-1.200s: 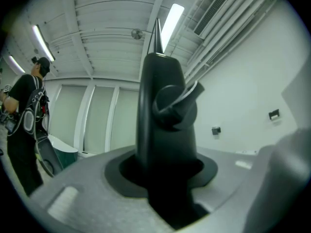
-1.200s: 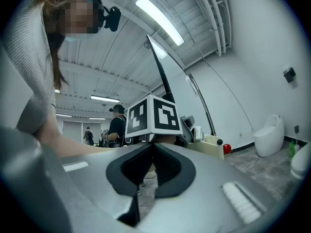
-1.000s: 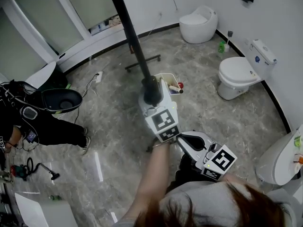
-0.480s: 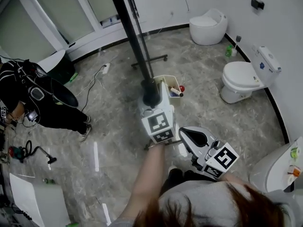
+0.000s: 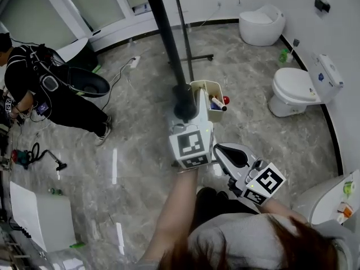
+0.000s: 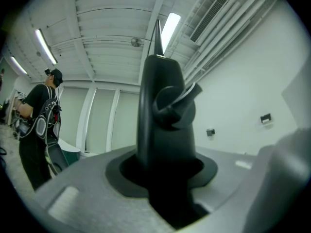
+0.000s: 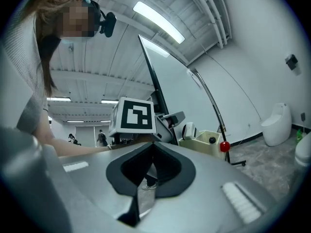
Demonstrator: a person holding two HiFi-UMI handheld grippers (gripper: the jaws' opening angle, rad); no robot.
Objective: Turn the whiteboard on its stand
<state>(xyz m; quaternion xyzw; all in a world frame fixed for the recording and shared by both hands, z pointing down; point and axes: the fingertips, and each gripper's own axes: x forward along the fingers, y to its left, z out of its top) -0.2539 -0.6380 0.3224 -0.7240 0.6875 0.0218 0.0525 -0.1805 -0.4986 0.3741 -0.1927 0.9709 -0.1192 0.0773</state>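
Observation:
In the head view the whiteboard shows edge-on as a black frame bar (image 5: 163, 32) running down from the top. Its stand's foot (image 5: 194, 58) rests on the floor behind. My left gripper (image 5: 188, 108) is shut on the bar's lower end, beside a cream pen tray (image 5: 209, 86) that holds markers. The left gripper view has this black frame piece (image 6: 165, 110) filling the space between the jaws of the left gripper (image 6: 165, 178). My right gripper (image 5: 222, 149) hangs lower right, apart from the board, shut with nothing in it. From the right gripper (image 7: 146, 171) view the white board face (image 7: 180, 101) tilts upward.
Two toilets (image 5: 298, 89) (image 5: 260, 22) stand by the right wall, and another fixture (image 5: 332, 201) sits at the lower right. A person in black (image 5: 50, 94) bends over a dark basin at the left. A white box (image 5: 39, 218) sits at the lower left, and a power strip (image 5: 134, 62) with its cable lies on the floor.
The head view has shifted, so floor, toilets and the person in black sit further right and lower. My left gripper stays clamped on the black frame. The right gripper has drifted slightly right.

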